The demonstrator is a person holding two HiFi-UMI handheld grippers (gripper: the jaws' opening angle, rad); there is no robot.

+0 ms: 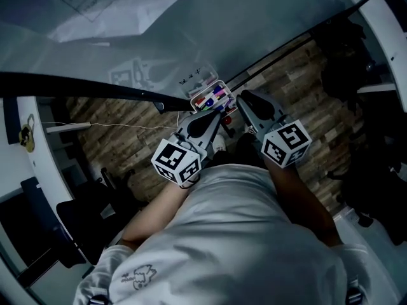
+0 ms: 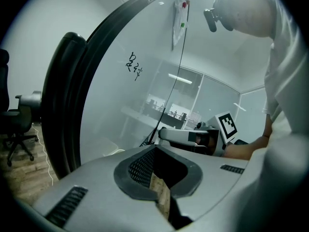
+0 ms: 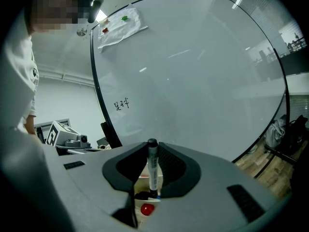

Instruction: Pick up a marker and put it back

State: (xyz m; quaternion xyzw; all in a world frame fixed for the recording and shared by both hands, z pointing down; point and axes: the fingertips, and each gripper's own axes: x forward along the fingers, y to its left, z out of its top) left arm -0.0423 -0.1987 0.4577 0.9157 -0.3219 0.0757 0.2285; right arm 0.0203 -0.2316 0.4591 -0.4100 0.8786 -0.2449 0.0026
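Note:
A slim marker (image 3: 153, 170) with a black cap stands upright between the jaws of my right gripper (image 3: 153, 180), which is shut on it. Under it lie a red round thing (image 3: 147, 209) and part of the marker box. In the head view this gripper (image 1: 247, 101) hangs just right of the clear box of coloured markers (image 1: 213, 94) fixed at the whiteboard's lower edge. My left gripper (image 1: 212, 122) sits just below the box. Its jaws are shut with nothing between them (image 2: 161, 190).
The whiteboard (image 3: 193, 71) fills the space ahead, with a small black scribble (image 2: 134, 66) and a pinned sheet (image 3: 120, 25). Its dark frame (image 1: 82, 86) runs along the bottom. An office chair (image 2: 17, 122) stands left on the wood floor (image 1: 299, 88).

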